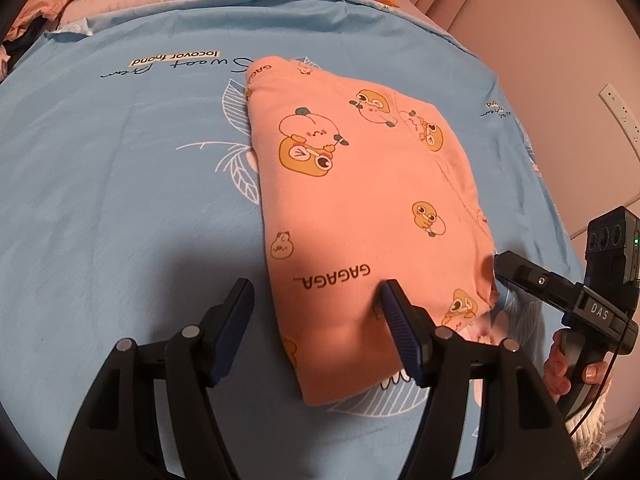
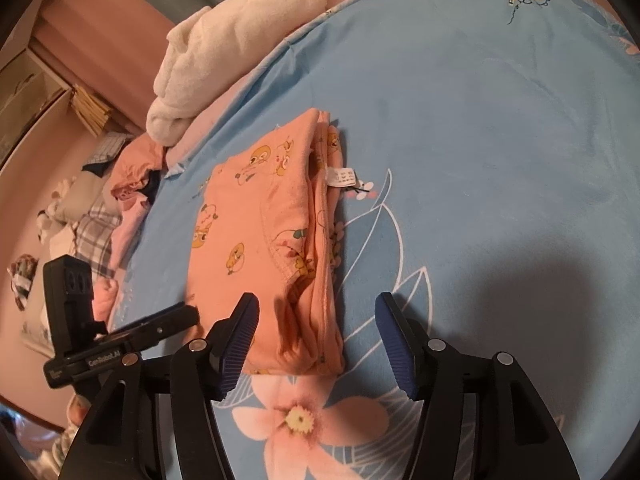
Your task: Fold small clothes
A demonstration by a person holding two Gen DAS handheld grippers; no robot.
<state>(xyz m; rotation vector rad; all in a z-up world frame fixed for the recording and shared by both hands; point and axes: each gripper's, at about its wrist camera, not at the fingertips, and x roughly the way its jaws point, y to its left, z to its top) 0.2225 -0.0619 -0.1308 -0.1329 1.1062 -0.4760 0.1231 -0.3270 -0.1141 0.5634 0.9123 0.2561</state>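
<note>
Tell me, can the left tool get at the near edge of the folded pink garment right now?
Probably yes. The left tool is open and holds nothing, and the pink garment lies flat on the blue sheet with its near edge between the fingers. The right tool sits at the other corner, not in the way.

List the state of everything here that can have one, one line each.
Orange cartoon-print garment: folded into a compact stack, lying flat on the bedsheet, held by neither gripper.
Left gripper: open, nothing clamped, at the garment's near edge.
Right gripper: open, nothing clamped, at the garment's near corner.
Blue bedsheet: spread out, mostly smooth.
White fleece blanket: bunched in a heap.
</note>
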